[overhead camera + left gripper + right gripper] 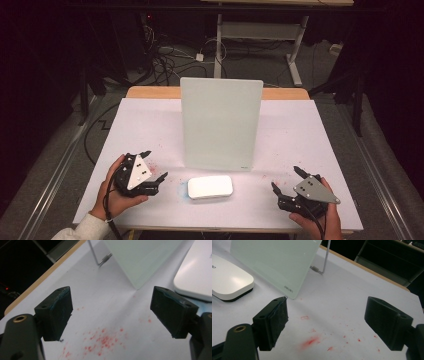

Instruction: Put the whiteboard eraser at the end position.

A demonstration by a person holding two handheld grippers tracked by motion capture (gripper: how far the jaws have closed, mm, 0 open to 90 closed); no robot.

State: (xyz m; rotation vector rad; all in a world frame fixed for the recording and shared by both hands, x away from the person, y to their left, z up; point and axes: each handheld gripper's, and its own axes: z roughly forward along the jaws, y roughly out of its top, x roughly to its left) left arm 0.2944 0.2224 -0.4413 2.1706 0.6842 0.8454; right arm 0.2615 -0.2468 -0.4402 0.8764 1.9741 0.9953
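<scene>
Left gripper (pixel 155 165) sits lower left of the high view, right gripper (pixel 285 180) lower right, both resting on or just above the desk (pixel 300 135) in the person's hands, jaws spread wide apart and holding nothing. Between them, bottom centre, lies the white eraser block (pixel 210 187), flat on its dark underside, just in front of the upright glass board (pixel 221 122), near it but apart. The board leans back on a thin wire stand (pixel 322 265), seen behind it at the top of the right gripper view; that prop keeps its face towards the person for writing or wiping. In the left gripper view the block's rounded edge (pixel 195 277) is at the far right, beyond the right-hand jaw, so that gripper is aimed past it at the board's lower corner, not lined up on it. Red specks (pixel 102 340) dot the white cover in front of both grippers, probably marker residue, hard to tell. Judgement: both grippers are staged either side, open ready for a pickup; the block is the nearest thing to reach for.
</scene>
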